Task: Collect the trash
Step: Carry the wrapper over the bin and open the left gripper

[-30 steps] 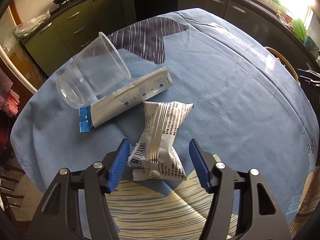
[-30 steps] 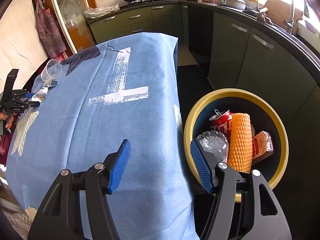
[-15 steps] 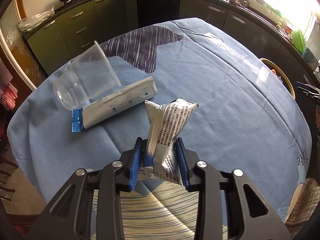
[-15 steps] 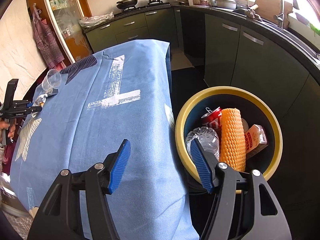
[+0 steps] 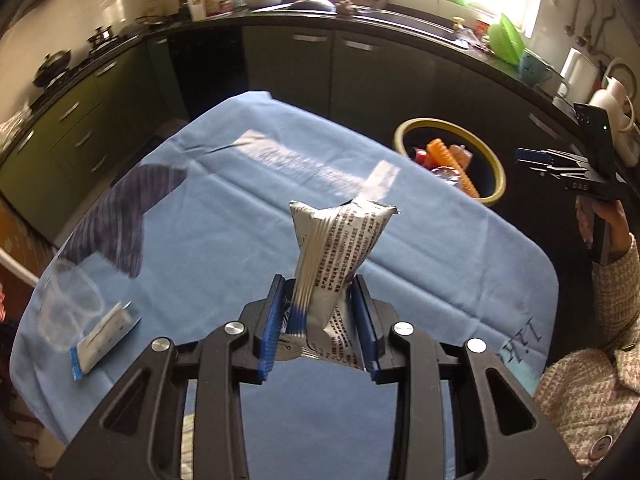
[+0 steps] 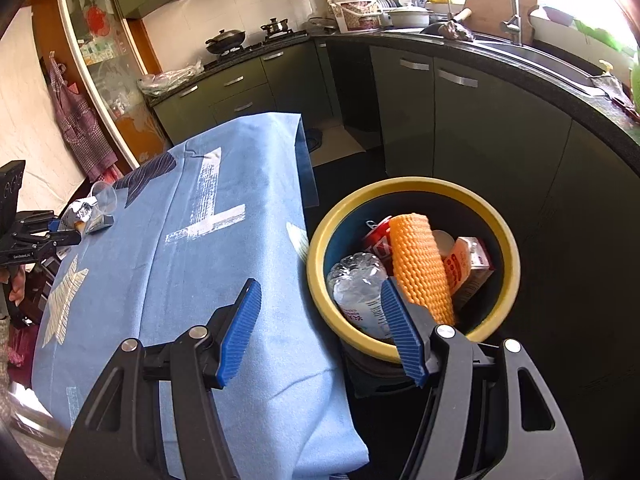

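My left gripper (image 5: 318,286) is shut on a crumpled silver snack wrapper (image 5: 336,240) and holds it upright above the blue tablecloth (image 5: 240,200). On the cloth at the lower left lie a clear plastic cup (image 5: 68,304) on its side and a white-and-blue packet (image 5: 102,336). Beyond the table's far edge stands the yellow-rimmed bin (image 5: 496,168). My right gripper (image 6: 320,286) is open with nothing in it, over the table edge beside the bin (image 6: 416,186). The right wrist view shows the left gripper (image 6: 60,232) with the wrapper (image 6: 82,210) at the far left.
The bin holds an orange foam net (image 6: 420,264), a red can (image 6: 378,240), a plastic bottle (image 6: 360,284) and a carton (image 6: 468,264). Dark kitchen cabinets (image 6: 480,128) curve round behind the bin. A hand and knitted sleeve (image 5: 612,264) hold the right gripper.
The left gripper shut on the wrapper, lifted it off the cloth and swung right, so the bin came into view; cup and packet stayed behind. The right gripper stayed open and drifted slightly by the bin.
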A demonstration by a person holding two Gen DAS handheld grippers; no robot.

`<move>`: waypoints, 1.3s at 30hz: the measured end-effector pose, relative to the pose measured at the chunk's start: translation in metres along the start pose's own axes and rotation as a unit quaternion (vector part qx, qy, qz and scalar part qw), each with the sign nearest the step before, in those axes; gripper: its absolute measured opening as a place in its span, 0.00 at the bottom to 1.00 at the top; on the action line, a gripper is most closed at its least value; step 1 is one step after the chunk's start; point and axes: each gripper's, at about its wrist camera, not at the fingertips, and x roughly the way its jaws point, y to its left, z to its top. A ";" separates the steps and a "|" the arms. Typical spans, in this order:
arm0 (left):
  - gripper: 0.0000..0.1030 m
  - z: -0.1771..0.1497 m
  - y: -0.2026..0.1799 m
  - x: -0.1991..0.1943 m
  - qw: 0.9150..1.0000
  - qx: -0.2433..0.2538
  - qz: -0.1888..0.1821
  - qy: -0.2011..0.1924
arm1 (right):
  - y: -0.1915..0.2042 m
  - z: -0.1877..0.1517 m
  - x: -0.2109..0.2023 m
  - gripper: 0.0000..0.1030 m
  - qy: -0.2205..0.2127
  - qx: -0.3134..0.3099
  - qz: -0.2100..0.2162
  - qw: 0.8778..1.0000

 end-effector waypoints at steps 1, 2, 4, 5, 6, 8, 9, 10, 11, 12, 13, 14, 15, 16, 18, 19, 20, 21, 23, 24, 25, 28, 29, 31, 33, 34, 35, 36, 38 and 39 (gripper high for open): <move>0.32 0.013 -0.013 0.007 1.000 0.015 -0.010 0.001 | -0.006 -0.002 -0.006 0.60 -0.004 0.004 -0.004 1.000; 0.32 0.024 -0.025 0.015 0.999 0.029 -0.017 0.003 | -0.013 -0.003 -0.012 0.60 -0.008 0.008 -0.009 1.000; 0.32 0.049 -0.054 0.032 0.998 0.061 -0.032 0.006 | -0.030 -0.008 -0.025 0.60 -0.015 0.021 -0.018 0.999; 0.32 0.061 -0.067 0.041 0.996 0.075 -0.040 0.008 | -0.038 -0.011 -0.032 0.60 -0.019 0.028 -0.023 0.999; 0.32 0.073 -0.080 0.051 0.995 0.089 -0.046 0.010 | -0.046 -0.013 -0.037 0.60 -0.023 0.035 -0.028 0.999; 0.33 0.096 -0.107 0.074 0.992 0.113 -0.061 0.019 | -0.061 -0.019 -0.047 0.60 -0.028 0.049 -0.034 0.998; 0.33 0.107 -0.120 0.086 0.990 0.123 -0.066 0.021 | -0.069 -0.023 -0.051 0.60 -0.029 0.056 -0.037 0.997; 0.33 0.117 -0.133 0.099 0.988 0.132 -0.071 0.026 | -0.074 -0.026 -0.054 0.60 -0.030 0.062 -0.040 0.997; 0.33 0.127 -0.144 0.111 0.987 0.138 -0.078 0.031 | -0.080 -0.029 -0.057 0.60 -0.031 0.068 -0.042 0.996; 0.33 0.136 -0.157 0.123 0.985 0.143 -0.085 0.034 | -0.086 -0.032 -0.059 0.60 -0.031 0.074 -0.043 0.996; 0.34 0.144 -0.169 0.135 0.984 0.149 -0.090 0.038 | -0.092 -0.035 -0.061 0.60 -0.031 0.079 -0.045 0.995; 0.34 0.151 -0.180 0.145 0.983 0.155 -0.093 0.042 | -0.097 -0.038 -0.063 0.60 -0.031 0.084 -0.046 0.995; 0.34 0.158 -0.191 0.155 0.981 0.161 -0.095 0.043 | -0.101 -0.040 -0.064 0.60 -0.031 0.088 -0.046 0.995; 0.34 0.164 -0.201 0.165 0.981 0.163 -0.097 0.046 | -0.102 -0.041 -0.064 0.60 -0.030 0.092 -0.047 0.994; 0.35 0.173 -0.217 0.184 0.980 0.166 -0.099 0.053 | -0.108 -0.044 -0.065 0.60 -0.030 0.097 -0.047 0.994; 0.36 0.178 -0.224 0.194 0.980 0.167 -0.094 0.056 | -0.109 -0.045 -0.066 0.60 -0.030 0.098 -0.046 0.994; 0.39 0.180 -0.229 0.203 0.980 0.164 -0.090 0.061 | -0.110 -0.046 -0.066 0.60 -0.030 0.099 -0.044 0.994; 0.45 0.183 -0.232 0.211 0.981 0.162 -0.086 0.065 | -0.110 -0.047 -0.066 0.60 -0.030 0.098 -0.042 0.994; 0.53 0.185 -0.236 0.219 0.982 0.155 -0.080 0.068 | -0.109 -0.048 -0.065 0.61 -0.030 0.098 -0.039 0.994; 0.55 0.185 -0.236 0.219 0.983 0.153 -0.081 0.066 | -0.108 -0.046 -0.064 0.61 -0.031 0.098 -0.037 0.994; 0.56 0.184 -0.235 0.215 0.983 0.150 -0.085 0.062 | -0.107 -0.047 -0.064 0.62 -0.031 0.097 -0.036 0.994; 0.59 0.180 -0.227 0.190 0.985 0.141 -0.087 0.042 | -0.105 -0.047 -0.063 0.62 -0.030 0.095 -0.033 0.994; 0.60 0.177 -0.222 0.178 0.987 0.137 -0.083 0.034 | -0.104 -0.046 -0.062 0.62 -0.030 0.094 -0.031 0.995; 0.64 0.166 -0.210 0.150 0.989 0.120 -0.082 0.016 | -0.099 -0.043 -0.060 0.62 -0.027 0.086 -0.028 0.996; 0.67 0.149 -0.192 0.117 0.992 0.094 -0.080 -0.009 | -0.091 -0.038 -0.058 0.62 -0.023 0.070 -0.023 0.997; 0.68 0.139 -0.183 0.102 0.993 0.083 -0.077 -0.018 | -0.085 -0.034 -0.056 0.62 -0.020 0.060 -0.020 0.998; 0.68 0.126 -0.173 0.085 0.994 0.072 -0.072 -0.030 | -0.078 -0.029 -0.053 0.62 -0.016 0.047 -0.017 0.999; 0.69 0.112 -0.162 0.070 0.995 0.057 -0.070 -0.040 | -0.070 -0.024 -0.050 0.62 -0.013 0.034 -0.013 0.999; 0.72 0.080 -0.142 0.043 0.996 0.029 -0.063 -0.052 | -0.049 -0.012 -0.044 0.62 -0.007 -0.001 -0.004 1.000; 0.72 0.064 -0.133 0.031 0.997 0.016 -0.052 -0.057 | -0.035 -0.005 -0.039 0.62 -0.004 -0.019 0.001 1.000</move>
